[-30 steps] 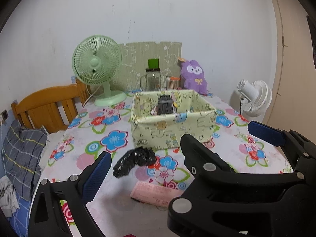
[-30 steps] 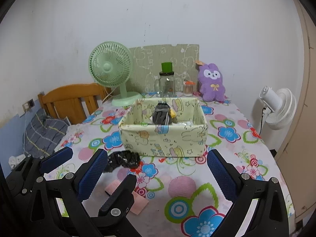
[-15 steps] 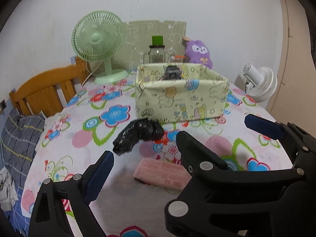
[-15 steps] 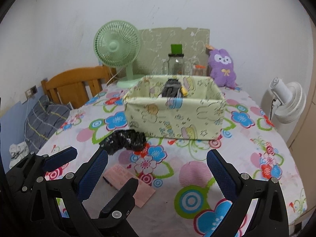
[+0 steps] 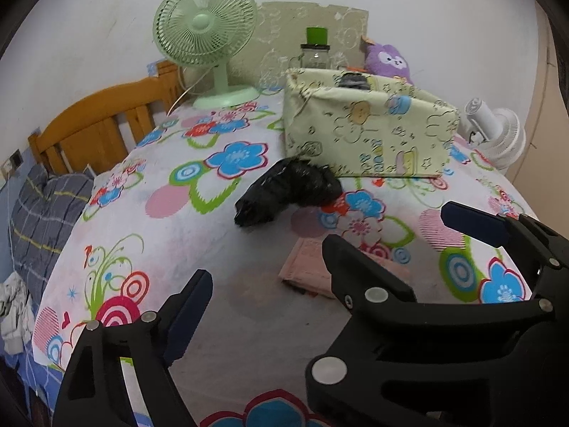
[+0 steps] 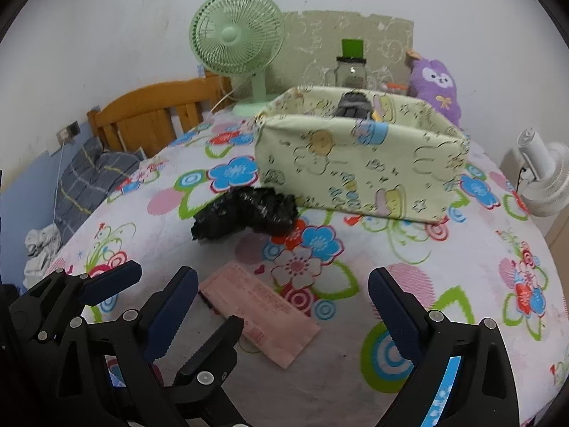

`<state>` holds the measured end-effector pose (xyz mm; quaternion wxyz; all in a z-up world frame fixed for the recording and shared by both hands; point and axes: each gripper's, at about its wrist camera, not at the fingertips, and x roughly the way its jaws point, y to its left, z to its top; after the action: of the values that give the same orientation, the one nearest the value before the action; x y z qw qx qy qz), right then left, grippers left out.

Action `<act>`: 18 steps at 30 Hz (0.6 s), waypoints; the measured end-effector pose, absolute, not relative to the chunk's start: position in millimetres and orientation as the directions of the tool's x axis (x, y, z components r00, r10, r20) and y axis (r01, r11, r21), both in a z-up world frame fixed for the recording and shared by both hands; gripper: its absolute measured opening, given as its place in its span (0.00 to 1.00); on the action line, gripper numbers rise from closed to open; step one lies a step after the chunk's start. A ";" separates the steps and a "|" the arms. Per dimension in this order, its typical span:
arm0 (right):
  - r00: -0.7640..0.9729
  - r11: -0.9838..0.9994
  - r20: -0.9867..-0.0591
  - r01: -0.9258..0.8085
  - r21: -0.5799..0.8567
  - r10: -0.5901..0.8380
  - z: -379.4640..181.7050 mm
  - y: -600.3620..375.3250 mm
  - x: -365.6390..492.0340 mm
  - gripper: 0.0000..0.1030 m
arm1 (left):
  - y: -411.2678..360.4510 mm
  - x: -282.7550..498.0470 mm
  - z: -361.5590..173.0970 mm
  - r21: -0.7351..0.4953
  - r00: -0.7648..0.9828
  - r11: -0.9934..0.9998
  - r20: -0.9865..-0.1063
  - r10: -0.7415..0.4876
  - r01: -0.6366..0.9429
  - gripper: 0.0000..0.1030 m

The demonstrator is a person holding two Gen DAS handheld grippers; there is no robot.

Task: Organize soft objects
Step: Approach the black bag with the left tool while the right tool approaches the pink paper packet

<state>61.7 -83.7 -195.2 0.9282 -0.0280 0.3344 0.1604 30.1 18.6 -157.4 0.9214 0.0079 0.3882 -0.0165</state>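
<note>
Both wrist views sit low, near the table [image 5: 220,320], facing the box [image 6: 355,163].

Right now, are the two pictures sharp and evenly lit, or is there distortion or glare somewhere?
Left wrist view: strong fisheye bending, dark corners, the table edge curves; the fabric box looks slightly soft. Right wrist view: same bending, even indoor light, no glare; the black bundle casts only a faint shadow.

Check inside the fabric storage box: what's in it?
Inside the fabric storage box, one dark gray rolled item with a yellow bit beside it pokes above the rim. The front wall hides the floor and anything lower.
</note>
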 end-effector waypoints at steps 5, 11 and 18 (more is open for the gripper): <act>0.708 0.946 -0.652 -0.320 0.046 0.272 -204.4 -77.4 66.0 0.95 | 23.5 33.7 -166.7 0.023 0.677 1.000 -0.736 0.005 0.017 0.82; 0.676 0.943 -0.684 -0.328 0.053 0.274 -215.6 -69.1 74.0 0.95 | 31.7 39.8 -175.6 0.025 0.656 1.000 -0.754 0.024 -0.007 0.81; 0.675 0.953 -0.688 -0.294 0.079 0.265 -217.8 -74.0 83.2 0.95 | 27.2 54.4 -176.3 0.036 0.665 0.999 -0.747 0.027 0.000 0.81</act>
<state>83.2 -74.0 -217.8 0.9150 -0.0190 0.3729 0.1527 54.4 27.2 -176.3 0.9122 0.0164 0.4093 0.0074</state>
